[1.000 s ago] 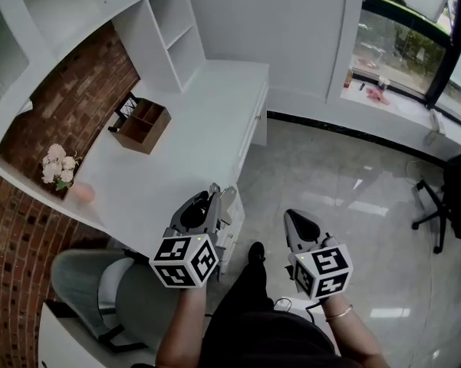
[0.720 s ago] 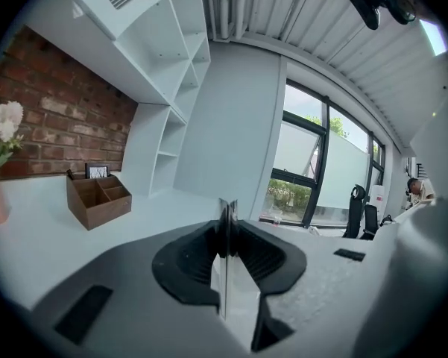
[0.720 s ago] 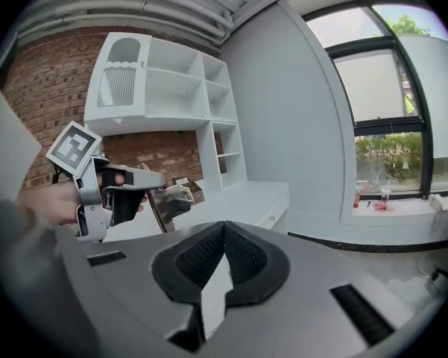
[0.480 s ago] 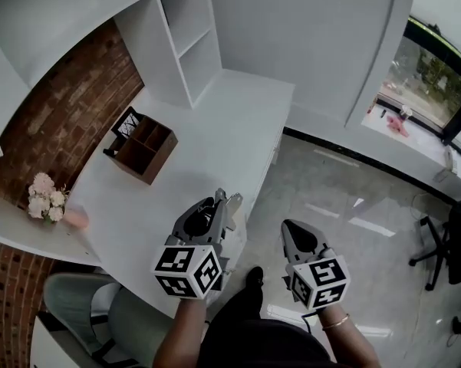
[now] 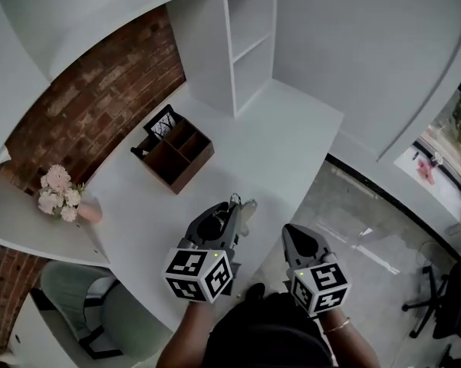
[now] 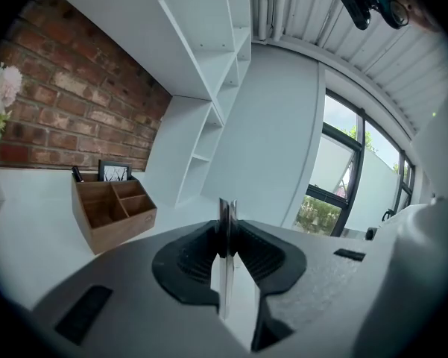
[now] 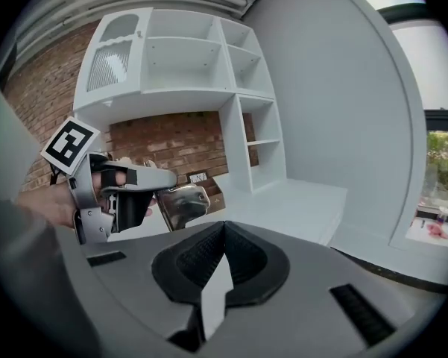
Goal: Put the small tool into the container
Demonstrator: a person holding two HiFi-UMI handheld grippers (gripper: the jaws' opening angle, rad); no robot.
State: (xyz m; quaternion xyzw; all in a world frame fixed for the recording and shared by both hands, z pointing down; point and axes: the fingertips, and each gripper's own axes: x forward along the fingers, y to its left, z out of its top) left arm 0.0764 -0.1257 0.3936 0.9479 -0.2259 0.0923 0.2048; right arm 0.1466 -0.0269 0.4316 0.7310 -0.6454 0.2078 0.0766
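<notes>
My left gripper [image 5: 232, 209] is shut on a small silvery metal tool [image 5: 243, 206], held over the near edge of the white desk [image 5: 276, 140]. In the left gripper view the tool [image 6: 226, 218] shows as a thin upright edge pinched between the pads. The right gripper view shows the tool's shiny curved body [image 7: 180, 202] sticking out of the left gripper [image 7: 158, 192]. The container, a brown wooden organiser [image 5: 176, 153] with open compartments, stands on the desk by the brick wall, well ahead of the left gripper [image 6: 226, 233]. My right gripper [image 5: 289, 234] is shut and empty, beside the left one.
A small framed picture [image 5: 162, 122] leans behind the organiser [image 6: 112, 211]. Pink flowers [image 5: 57, 192] sit on a lower ledge at the left. White shelving [image 5: 249, 41] rises at the desk's back. A grey chair seat [image 5: 92, 309] is below left. Tiled floor [image 5: 368, 236] lies to the right.
The view has swung left, so the desk and organiser now sit nearer the middle. Both grippers have come forward over the desk's edge. The left one still holds the tool.
</notes>
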